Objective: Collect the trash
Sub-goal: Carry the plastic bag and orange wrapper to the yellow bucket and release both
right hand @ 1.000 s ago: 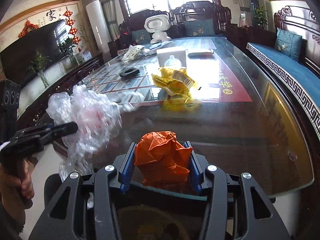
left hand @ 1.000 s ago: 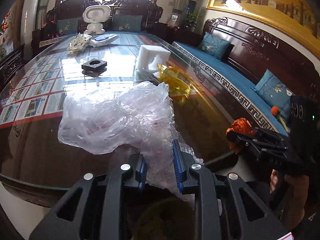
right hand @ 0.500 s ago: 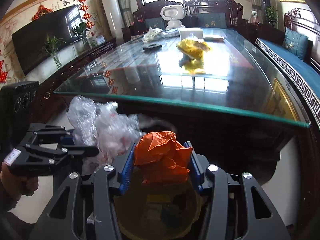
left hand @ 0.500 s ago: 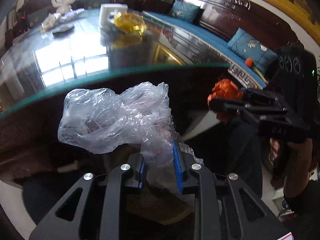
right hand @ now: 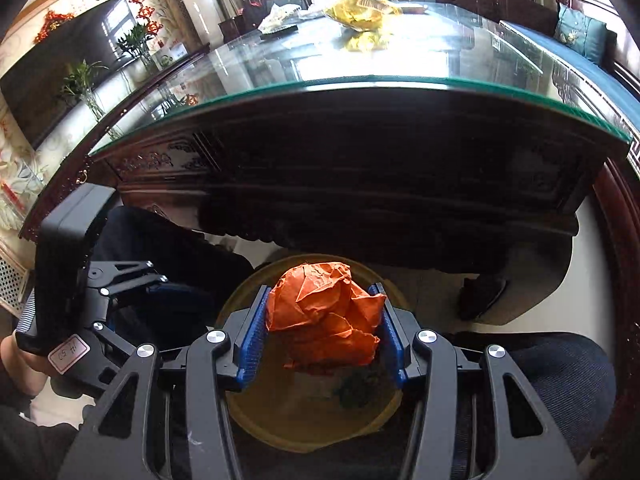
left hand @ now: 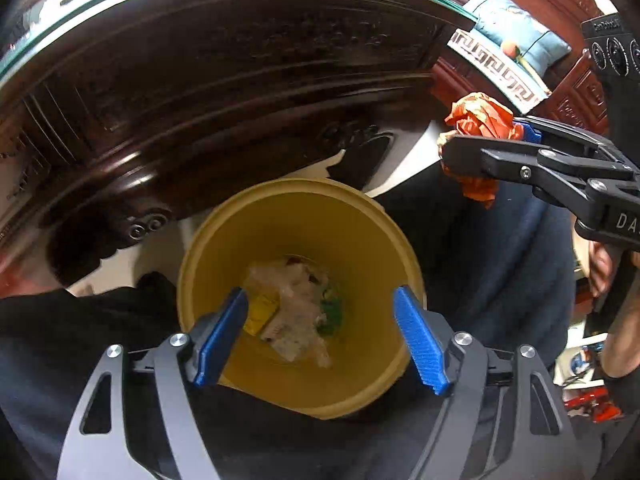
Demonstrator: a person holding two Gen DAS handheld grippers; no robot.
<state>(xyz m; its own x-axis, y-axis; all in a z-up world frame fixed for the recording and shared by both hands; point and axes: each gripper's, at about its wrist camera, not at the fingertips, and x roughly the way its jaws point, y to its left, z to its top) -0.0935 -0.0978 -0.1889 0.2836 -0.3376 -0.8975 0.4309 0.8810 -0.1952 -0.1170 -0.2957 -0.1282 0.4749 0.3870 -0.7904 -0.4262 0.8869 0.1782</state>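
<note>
My left gripper (left hand: pixel 320 332) is open and empty, right above the yellow trash bin (left hand: pixel 236 232) on the floor. The clear plastic wrap (left hand: pixel 294 308) lies inside the bin among other trash. My right gripper (right hand: pixel 323 330) is shut on a crumpled orange paper ball (right hand: pixel 324 316) and holds it over the bin (right hand: pixel 248 412). In the left wrist view the ball (left hand: pixel 480 120) and the right gripper (left hand: pixel 476 148) are up to the right of the bin. The left gripper's body (right hand: pixel 76 280) shows at the left of the right wrist view.
The dark carved wooden table (right hand: pixel 360 176) with its glass top (right hand: pixel 400 60) rises just behind the bin. A yellow wrapper (right hand: pixel 360 10) and other litter lie on it. A person's dark-trousered legs (left hand: pixel 500 248) flank the bin. A sofa with blue cushions (right hand: pixel 580 32) stands at the right.
Both grippers dropped from table height to below the table edge, over the bin. My left gripper opened and the clear plastic wrap fell into the bin. The right still holds the orange ball.
</note>
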